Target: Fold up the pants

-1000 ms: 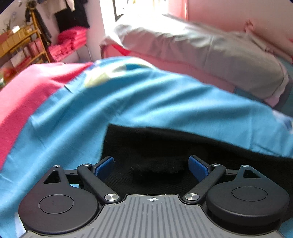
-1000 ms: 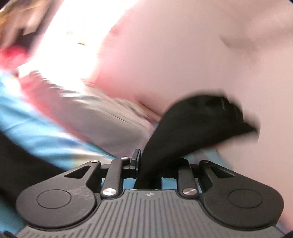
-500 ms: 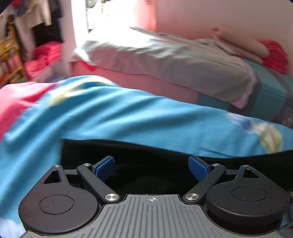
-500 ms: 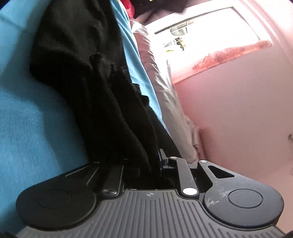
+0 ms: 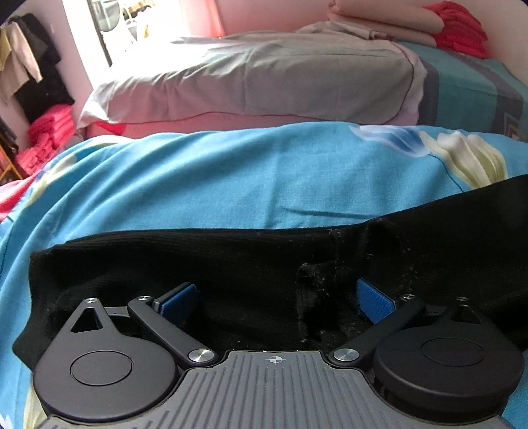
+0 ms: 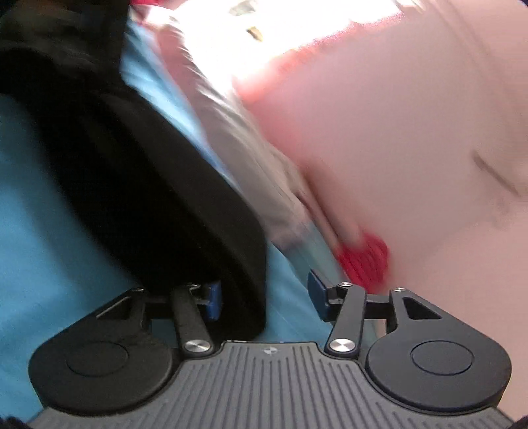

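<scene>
Pink walls (image 5: 264,13) and a bright window behind, seen past a bed spread with a blue flowered sheet (image 5: 231,178), the landmark for all else. Beyond the sheet, a long grey pillow (image 5: 257,82); at its far right end, folded pink and red cloth (image 5: 429,19); off its left edge, a heap of pink clothes (image 5: 49,132). Across the near part of the sheet, black pants (image 5: 198,260), laid flat in a wide band, dotted with pale lint toward the right. Low over the pants, left gripper (image 5: 277,297), jaws spread wide, blue pads (image 5: 376,302) clear of the cloth on both sides, nothing pinched. In the blurred right wrist view, pants (image 6: 148,184) bunched in a thick fold on the sheet (image 6: 39,231); right gripper (image 6: 264,297) with jaws just opened, fold lying against the left pad, right pad standing free over blue sheet, no squeeze on the cloth.
</scene>
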Motion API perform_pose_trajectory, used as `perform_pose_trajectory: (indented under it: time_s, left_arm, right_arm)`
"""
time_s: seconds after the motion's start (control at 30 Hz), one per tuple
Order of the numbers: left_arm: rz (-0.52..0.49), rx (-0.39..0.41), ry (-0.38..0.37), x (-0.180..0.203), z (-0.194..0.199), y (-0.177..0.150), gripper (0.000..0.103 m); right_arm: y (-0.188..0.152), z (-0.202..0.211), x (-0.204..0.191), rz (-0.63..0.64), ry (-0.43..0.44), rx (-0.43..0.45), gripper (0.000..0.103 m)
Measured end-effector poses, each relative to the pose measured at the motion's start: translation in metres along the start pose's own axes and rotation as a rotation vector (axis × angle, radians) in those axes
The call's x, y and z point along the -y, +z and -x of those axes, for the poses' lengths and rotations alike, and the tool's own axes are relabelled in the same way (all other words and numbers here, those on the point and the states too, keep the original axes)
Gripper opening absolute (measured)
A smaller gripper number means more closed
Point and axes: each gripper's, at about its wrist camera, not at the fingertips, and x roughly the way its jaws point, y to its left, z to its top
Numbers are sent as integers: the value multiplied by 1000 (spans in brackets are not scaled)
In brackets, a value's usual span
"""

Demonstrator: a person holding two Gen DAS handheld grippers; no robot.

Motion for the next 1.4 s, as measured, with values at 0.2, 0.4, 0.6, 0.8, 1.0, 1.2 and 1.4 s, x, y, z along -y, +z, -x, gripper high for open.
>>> perform_pose_trajectory:
  time_s: [0.2, 0.4, 0.6, 0.8, 1.0, 1.2, 1.4]
  left_arm:
    - [-4, 18, 26, 6, 2, -3, 103]
    - [-17, 11, 4, 6, 1, -1, 103]
    - [-12, -4, 6, 5, -2, 2, 103]
    - [-2, -18, -10, 2, -3, 3, 103]
    - [5, -31, -26, -1, -3, 5, 103]
    - [128, -61, -229, -42, 15, 13, 103]
    - [252, -2, -338, -95, 47, -3, 103]
  right_arm:
    - [29, -4, -18, 43, 41, 68, 54]
    - [15, -64, 37, -212, 57, -123, 66]
    - [20, -40, 10, 22, 99, -55, 55]
    - [31, 14, 54, -107, 437, 41, 68]
    - [59, -20, 91, -501, 539, -8, 57]
    - [71, -80, 76, -532, 579, -257, 57]
    - [86, -78, 54, -493, 623, -235, 73]
